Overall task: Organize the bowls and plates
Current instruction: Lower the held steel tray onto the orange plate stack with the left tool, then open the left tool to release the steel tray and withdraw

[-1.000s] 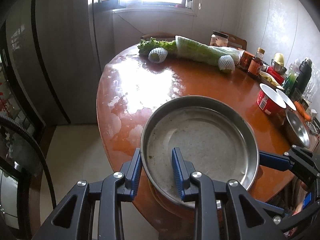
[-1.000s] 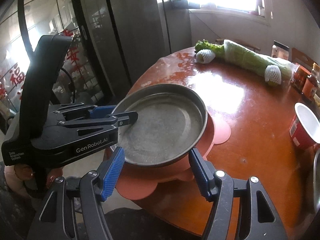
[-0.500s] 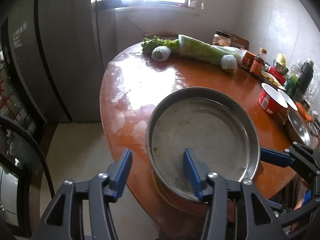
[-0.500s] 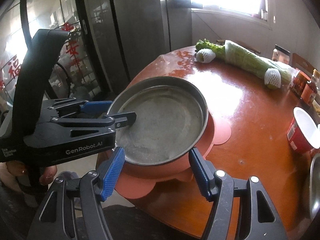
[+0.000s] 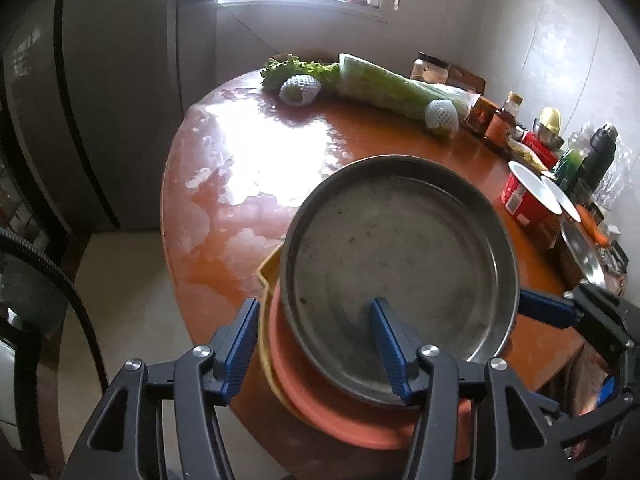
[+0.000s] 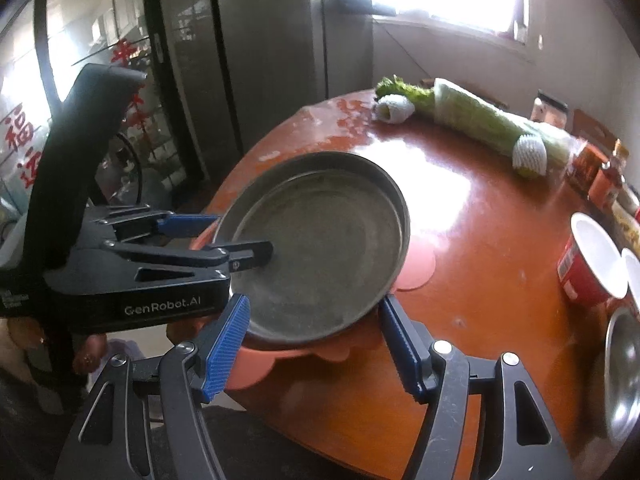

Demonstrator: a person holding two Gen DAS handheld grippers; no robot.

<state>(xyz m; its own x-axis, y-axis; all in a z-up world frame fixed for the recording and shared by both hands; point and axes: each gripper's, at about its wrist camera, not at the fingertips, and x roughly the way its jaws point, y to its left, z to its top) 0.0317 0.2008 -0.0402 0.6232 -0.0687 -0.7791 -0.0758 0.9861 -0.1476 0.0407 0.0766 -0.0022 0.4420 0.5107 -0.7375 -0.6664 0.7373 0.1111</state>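
Both grippers share one build: the left gripper (image 5: 312, 354) and right gripper (image 6: 316, 350) have black skeletal frames with triangular cut-outs, silver screws and ribbed blue fingers (image 6: 224, 350). White "GenRobot.AI" lettering marks the left one's side.

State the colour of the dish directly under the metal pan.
Salmon pink dish, clearest in the left wrist view.

On the side of your left gripper (image 6: 224, 240), near left in the right wrist view, you read "GenRobot.AI" in pale letters. On the glass door (image 6: 24, 136) at far left, you see red Chinese characters; the upper one reads "福". The red cup's (image 6: 580, 276) label is too blurred to read.
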